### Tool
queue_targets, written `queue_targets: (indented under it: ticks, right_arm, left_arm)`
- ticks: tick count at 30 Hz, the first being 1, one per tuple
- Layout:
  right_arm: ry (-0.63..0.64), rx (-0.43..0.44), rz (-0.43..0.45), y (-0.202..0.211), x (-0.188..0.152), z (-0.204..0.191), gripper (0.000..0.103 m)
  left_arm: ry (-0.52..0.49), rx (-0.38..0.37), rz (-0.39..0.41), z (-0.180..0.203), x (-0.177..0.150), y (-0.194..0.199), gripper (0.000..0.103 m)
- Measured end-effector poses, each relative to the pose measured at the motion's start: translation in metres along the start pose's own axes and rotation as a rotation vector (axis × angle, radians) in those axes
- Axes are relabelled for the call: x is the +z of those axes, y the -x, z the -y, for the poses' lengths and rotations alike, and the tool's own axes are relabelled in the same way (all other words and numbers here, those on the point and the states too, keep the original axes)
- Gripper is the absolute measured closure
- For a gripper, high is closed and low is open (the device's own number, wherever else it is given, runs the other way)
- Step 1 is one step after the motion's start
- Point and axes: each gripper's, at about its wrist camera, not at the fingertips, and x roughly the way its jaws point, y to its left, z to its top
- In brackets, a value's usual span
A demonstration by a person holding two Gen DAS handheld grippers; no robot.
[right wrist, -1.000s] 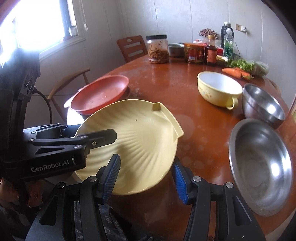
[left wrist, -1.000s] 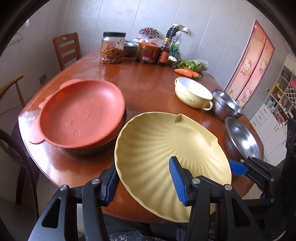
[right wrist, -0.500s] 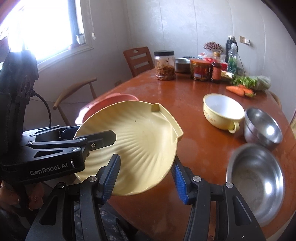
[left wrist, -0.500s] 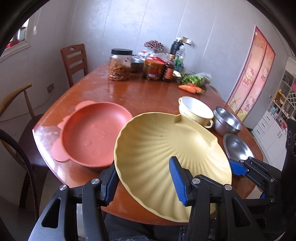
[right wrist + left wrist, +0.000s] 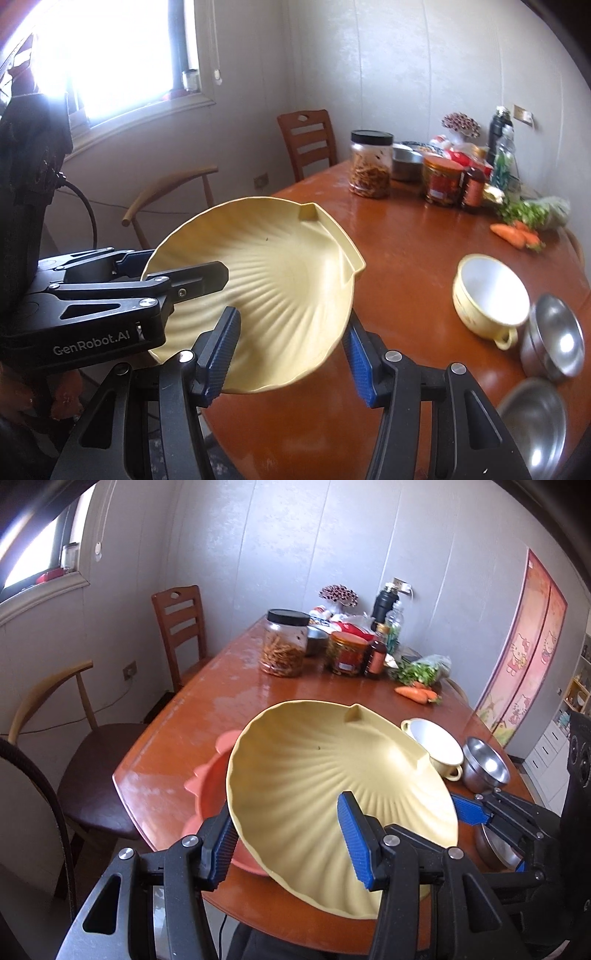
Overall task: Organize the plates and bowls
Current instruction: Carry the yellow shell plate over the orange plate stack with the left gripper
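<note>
Both grippers hold the yellow shell plate (image 5: 332, 782) up in the air above the near edge of the brown table (image 5: 229, 705). The left gripper (image 5: 284, 834) pinches the plate's near rim, and the right gripper (image 5: 291, 350) pinches its other side. The red plate (image 5: 210, 794) sits on the table under it, and the yellow bowl (image 5: 487, 291) and two metal bowls (image 5: 554, 336) sit off to the right.

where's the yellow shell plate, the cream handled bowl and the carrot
yellow shell plate (image 5: 325, 775), left wrist view, ribbed middle
cream handled bowl (image 5: 487, 288), right wrist view, white inside
carrot (image 5: 412, 693), left wrist view, orange body
</note>
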Motion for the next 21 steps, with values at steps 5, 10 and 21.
queue_targets:
  ticks: [5,10,21]
  right_arm:
    - [0.015,0.015,-0.006,-0.022,0.015,-0.004,0.046]
    - [0.018,0.021,-0.025,-0.046,0.02,-0.004,0.046]
    - [0.017,0.022,-0.074,-0.081,0.011,0.001,0.046]
  left_arm:
    - [0.014,0.028,0.005,-0.015,0.011,-0.008,0.051]
    - [0.029,0.046,-0.023,-0.028,0.013,-0.027,0.051]
    - [0.048,0.053,-0.087,-0.041,0.002,-0.062,0.051]
